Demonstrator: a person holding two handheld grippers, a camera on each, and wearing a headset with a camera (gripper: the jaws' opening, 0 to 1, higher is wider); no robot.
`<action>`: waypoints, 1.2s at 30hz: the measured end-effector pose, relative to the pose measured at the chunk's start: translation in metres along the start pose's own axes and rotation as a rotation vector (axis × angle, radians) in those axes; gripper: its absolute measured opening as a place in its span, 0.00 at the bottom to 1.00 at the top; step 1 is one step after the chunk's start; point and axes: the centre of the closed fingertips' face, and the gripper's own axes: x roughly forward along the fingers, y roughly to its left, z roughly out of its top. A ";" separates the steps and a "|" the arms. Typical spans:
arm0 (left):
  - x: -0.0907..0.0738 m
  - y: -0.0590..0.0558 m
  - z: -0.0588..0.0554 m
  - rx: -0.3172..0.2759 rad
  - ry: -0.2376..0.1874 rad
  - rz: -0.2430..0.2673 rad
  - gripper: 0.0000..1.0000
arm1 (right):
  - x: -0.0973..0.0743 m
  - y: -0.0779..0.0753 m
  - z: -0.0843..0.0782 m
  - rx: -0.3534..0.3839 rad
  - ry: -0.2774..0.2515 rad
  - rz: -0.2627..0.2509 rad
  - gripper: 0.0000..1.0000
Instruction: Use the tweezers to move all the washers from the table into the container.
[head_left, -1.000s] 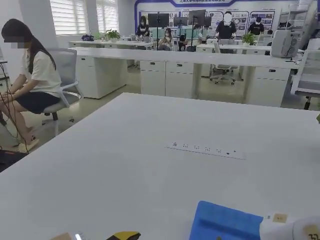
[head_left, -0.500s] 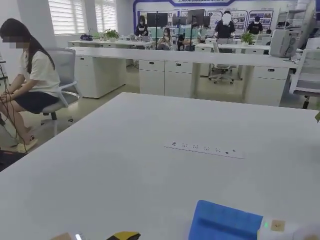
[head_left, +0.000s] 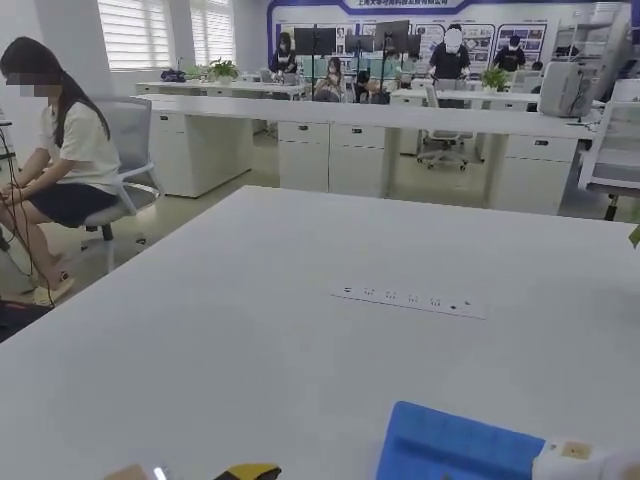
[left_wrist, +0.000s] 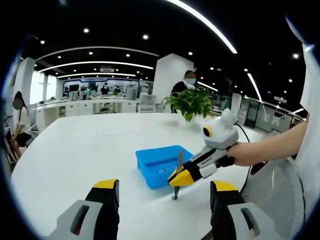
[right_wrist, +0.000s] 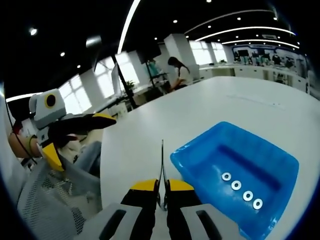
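Yellow-tipped jaws of the right gripper (right_wrist: 162, 186): clenched on thin metal tweezers (right_wrist: 162, 160), which stand just beside the near wall of the container (right_wrist: 200, 155). In the left gripper view the tweezers point down at the tabletop (left_wrist: 75, 150) in front of that wall; whether they touch it cannot be told.

Left gripper (left_wrist: 163, 186): jaws released and spread wide with nothing between them, on the near side of the container and apart from it.

Container: blue, shallow, rectangular, resting flat on the white tabletop.

Washers (right_wrist: 235, 185): four, small and silver, in a row on the container's floor.

Power strip (head_left: 410, 300): white, set flat in the tabletop, well beyond the container.

Potted plant (left_wrist: 190, 102): green, at the tabletop's edge beyond the container.

Person (head_left: 70, 150): seated on an office chair, far beyond the container and off to the side.
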 end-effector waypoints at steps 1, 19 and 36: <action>0.000 -0.001 0.000 -0.001 -0.001 -0.002 0.76 | 0.000 0.001 0.002 0.008 -0.007 0.003 0.03; 0.000 -0.004 -0.003 0.010 0.014 -0.014 0.76 | -0.025 0.004 0.051 0.114 -0.118 0.073 0.03; 0.000 -0.003 -0.003 0.010 0.016 -0.011 0.75 | -0.039 -0.040 0.078 0.254 -0.249 -0.002 0.03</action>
